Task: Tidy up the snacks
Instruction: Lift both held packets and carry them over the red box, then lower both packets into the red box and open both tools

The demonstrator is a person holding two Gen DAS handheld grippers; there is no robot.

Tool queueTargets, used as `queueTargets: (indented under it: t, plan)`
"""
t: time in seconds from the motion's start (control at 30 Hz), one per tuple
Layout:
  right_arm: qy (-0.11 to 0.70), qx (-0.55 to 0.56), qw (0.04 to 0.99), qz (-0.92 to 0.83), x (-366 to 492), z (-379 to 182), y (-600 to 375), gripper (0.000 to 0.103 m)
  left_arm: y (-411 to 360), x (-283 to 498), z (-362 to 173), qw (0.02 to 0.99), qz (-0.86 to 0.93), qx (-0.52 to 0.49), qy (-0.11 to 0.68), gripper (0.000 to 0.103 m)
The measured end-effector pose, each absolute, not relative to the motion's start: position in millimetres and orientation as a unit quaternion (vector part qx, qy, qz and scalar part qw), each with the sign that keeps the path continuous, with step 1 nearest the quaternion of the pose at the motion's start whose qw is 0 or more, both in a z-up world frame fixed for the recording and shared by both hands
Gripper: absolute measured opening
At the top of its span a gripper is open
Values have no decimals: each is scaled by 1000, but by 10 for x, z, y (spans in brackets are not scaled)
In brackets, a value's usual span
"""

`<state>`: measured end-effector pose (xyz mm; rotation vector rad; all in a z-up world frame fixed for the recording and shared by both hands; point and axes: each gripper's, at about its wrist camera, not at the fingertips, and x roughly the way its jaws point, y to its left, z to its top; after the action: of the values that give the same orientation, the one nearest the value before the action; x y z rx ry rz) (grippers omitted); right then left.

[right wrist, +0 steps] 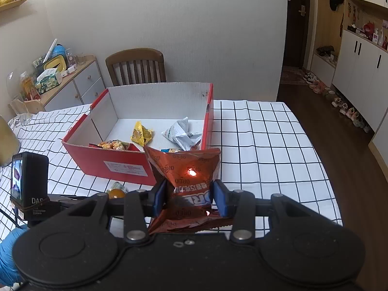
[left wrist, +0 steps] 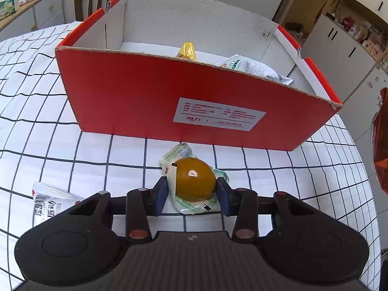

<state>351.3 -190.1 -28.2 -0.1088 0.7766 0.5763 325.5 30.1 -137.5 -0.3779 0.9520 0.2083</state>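
Mid-task, both hands loaded or loading: snacks are going into the red box [right wrist: 114, 162], several already lying in it. Left gripper [left wrist: 191, 189] is sitting low over the bench [left wrist: 72, 145], its jaws narrowed around the amber jelly cup [left wrist: 195, 181], pads touching or nearly touching its sides; cup is still resting on the checked cloth, at 6 o'clock from the box's near wall. Judgement: grip needs confirming, then a lift clear over that wall. A silver packet [left wrist: 48, 201] is lying at 9 o'clock of the gripper, partly cut off behind its body. Right gripper [right wrist: 190, 195] is holding the orange Oreo bag [right wrist: 186, 169], jaws pinched on its crumpled middle, raised near the box's front right corner; next, carry forward and release inside. Bag is hiding part of the box interior; packet labels inside are too small to read.
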Motion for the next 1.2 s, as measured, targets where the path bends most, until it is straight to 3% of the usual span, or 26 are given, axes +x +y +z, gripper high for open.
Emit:
queueTargets:
  t: [0.37,0.63,0.97,1.2]
  plan:
    - [367,-61,885,281,3435,-240,-1847,41,381,2876,-1019,877,81,-192,433,41]
    - [352,-68,887,291,3366,-119,-1711,41,369,2655,-472,902,58,-165,395,42]
    - [337,-72,890,299,3494,7,-1513,41,547,2991,16,920,58,-138,361,42]
    - [322,-89,893,303,3710,66,-1306,41,746,3429,54,915,83,-133,373,42]
